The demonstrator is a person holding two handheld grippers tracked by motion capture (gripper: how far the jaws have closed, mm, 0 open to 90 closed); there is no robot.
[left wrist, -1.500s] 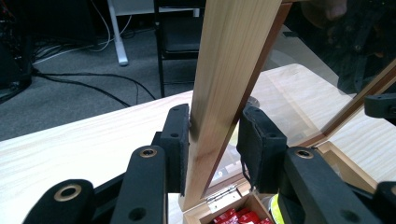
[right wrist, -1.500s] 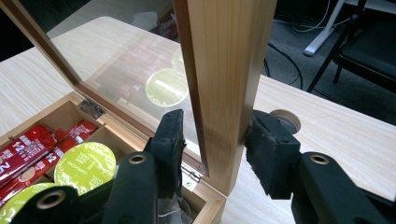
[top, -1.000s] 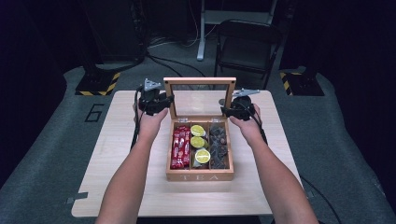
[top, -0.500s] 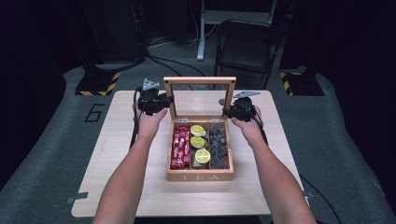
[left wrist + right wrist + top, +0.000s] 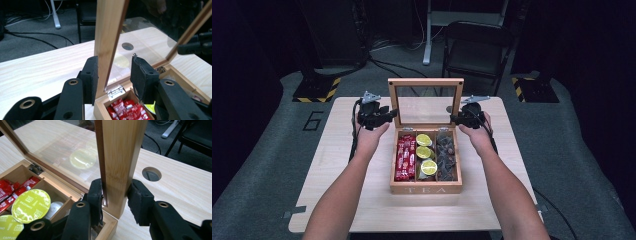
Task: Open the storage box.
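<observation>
A wooden tea box (image 5: 426,187) stands mid-table with its glass lid (image 5: 426,82) raised upright. Its compartments hold red packets (image 5: 405,156), yellow-green capsules (image 5: 424,151) and dark tea bags (image 5: 445,155). My left gripper (image 5: 391,114) is at the lid's left edge. Its jaws (image 5: 113,62) have just been opening and straddle the lid's wooden frame (image 5: 110,30), with a gap at one pad. My right gripper (image 5: 455,119) is at the lid's right edge. Both its pads (image 5: 116,183) press on the frame (image 5: 120,152), shut on it.
The light wood table (image 5: 347,200) has a round cable hole (image 5: 151,173) behind the box. A black folding chair (image 5: 474,45) and stands with hazard-striped bases (image 5: 317,90) sit on the dark floor beyond the table's far edge.
</observation>
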